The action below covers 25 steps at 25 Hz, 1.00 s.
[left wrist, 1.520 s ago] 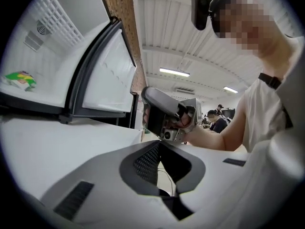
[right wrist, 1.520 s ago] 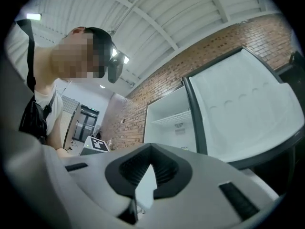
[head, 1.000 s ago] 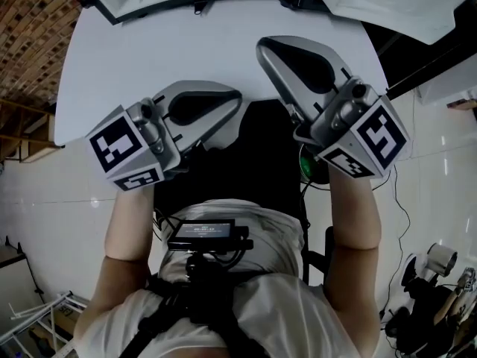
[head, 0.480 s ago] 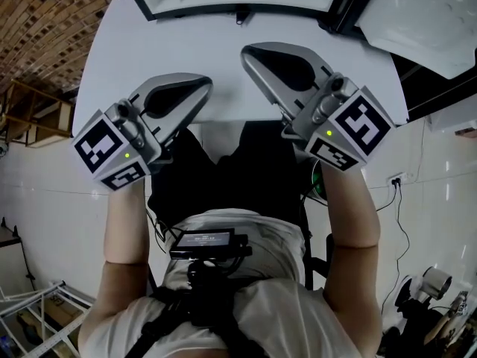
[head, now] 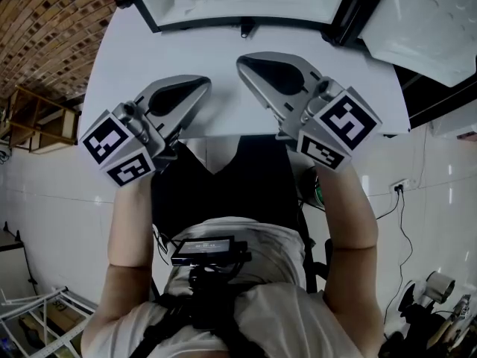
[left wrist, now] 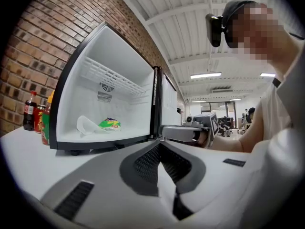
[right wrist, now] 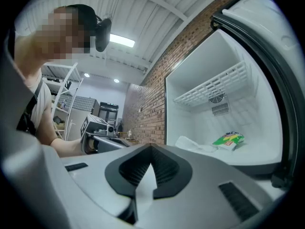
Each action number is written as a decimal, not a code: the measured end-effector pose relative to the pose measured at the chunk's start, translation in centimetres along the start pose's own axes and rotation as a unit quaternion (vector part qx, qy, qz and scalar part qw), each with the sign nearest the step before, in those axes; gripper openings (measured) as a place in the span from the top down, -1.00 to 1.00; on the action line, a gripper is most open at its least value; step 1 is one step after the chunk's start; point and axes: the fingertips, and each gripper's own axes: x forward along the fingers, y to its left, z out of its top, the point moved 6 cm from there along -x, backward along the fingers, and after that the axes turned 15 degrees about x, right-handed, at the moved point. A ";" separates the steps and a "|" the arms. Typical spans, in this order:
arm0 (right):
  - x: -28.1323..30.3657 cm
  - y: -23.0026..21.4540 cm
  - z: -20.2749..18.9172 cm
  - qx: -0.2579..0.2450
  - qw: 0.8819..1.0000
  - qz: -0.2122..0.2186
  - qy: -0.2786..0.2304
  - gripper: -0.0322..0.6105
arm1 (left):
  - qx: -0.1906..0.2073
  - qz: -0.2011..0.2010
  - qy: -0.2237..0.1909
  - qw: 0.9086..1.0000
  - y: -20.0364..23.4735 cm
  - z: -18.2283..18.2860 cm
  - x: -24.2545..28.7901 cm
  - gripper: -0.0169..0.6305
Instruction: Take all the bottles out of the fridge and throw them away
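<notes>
A small black fridge stands open on the white table, its door swung out to the right. Inside lie only a green packet and a crumpled white bag; I see no bottle in it. Beside the fridge's left wall stand a cola bottle and a green bottle. My left gripper and right gripper hover side by side over the table's near edge, pointing at the fridge. Both are shut and hold nothing.
A brick wall runs along the left behind the table. The fridge has a white wire shelf high up inside. A power cable and wall socket are on the floor at the right, and metal shelving stands behind me.
Both grippers have moved forward over the table toward the fridge. More of its open inside, with the green packet, now shows at the top of the head view.
</notes>
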 end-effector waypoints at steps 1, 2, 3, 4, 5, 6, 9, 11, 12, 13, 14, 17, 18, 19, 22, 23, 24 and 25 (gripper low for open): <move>0.0 -0.1 0.1 0.000 1.000 -0.001 0.000 0.90 | 0.000 -0.001 0.000 1.000 0.0 0.0 0.1 0.91; 0.0 -0.1 0.1 0.001 1.000 -0.001 0.000 0.90 | -0.001 -0.002 0.000 1.000 0.0 -0.1 0.2 0.91; -0.1 -0.2 0.1 0.001 1.000 -0.001 0.000 0.90 | -0.001 -0.004 0.000 1.000 -0.1 -0.1 0.2 0.91; -0.1 -0.2 0.2 0.000 1.000 -0.001 0.000 0.90 | 0.000 -0.005 0.000 1.000 -0.1 -0.1 0.3 0.91; -0.2 -0.1 0.2 0.000 1.000 -0.002 0.001 0.90 | 0.002 -0.006 0.001 1.000 -0.2 -0.1 0.3 0.91; -0.2 -0.1 0.2 -0.001 1.000 -0.002 0.002 0.90 | 0.005 -0.006 0.002 1.000 -0.3 0.0 0.3 0.91; -0.4 0.0 0.1 -0.001 1.000 -0.004 0.004 0.90 | 0.004 0.009 0.005 1.000 -0.4 -0.1 0.4 0.91; -0.5 0.0 0.1 -0.001 1.000 -0.005 0.006 0.90 | -0.001 0.021 0.005 1.000 -0.2 -0.1 0.4 0.91; -0.5 0.0 0.0 -0.002 1.000 -0.006 0.007 0.90 | -0.002 0.024 0.005 1.000 -0.2 -0.2 0.5 0.91; -0.5 0.0 0.1 -0.003 1.000 -0.006 0.007 0.90 | -0.003 0.024 0.006 1.000 -0.2 -0.2 0.5 0.91; -0.6 0.0 0.1 -0.005 1.000 -0.006 0.008 0.90 | -0.004 0.022 0.005 1.000 -0.3 -0.2 0.5 0.91; -0.6 0.0 0.2 -0.008 1.000 -0.011 0.006 0.88 | -0.005 0.015 0.006 1.000 -0.5 -0.2 0.6 0.91; -0.6 0.0 0.2 -0.008 1.000 -0.012 0.006 0.88 | -0.004 0.014 0.006 1.000 -0.6 -0.3 0.5 0.91; -0.5 0.0 0.2 -0.008 1.000 -0.013 0.006 0.88 | -0.004 0.014 0.006 1.000 -0.6 -0.3 0.5 0.91; -0.2 0.1 0.1 -0.011 1.000 -0.012 0.008 0.88 | -0.004 0.015 0.004 1.000 -0.6 -0.2 0.2 0.91; -0.1 0.2 0.1 -0.012 1.000 -0.011 0.009 0.88 | -0.003 0.016 0.004 1.000 -0.5 -0.2 0.1 0.91; 0.1 0.2 0.1 -0.013 1.000 -0.011 0.010 0.88 | -0.003 0.016 0.003 1.000 -0.4 -0.3 0.0 0.91; 0.2 0.3 0.1 -0.014 1.000 -0.010 0.011 0.88 | -0.003 0.017 0.003 1.000 -0.4 -0.3 -0.1 0.91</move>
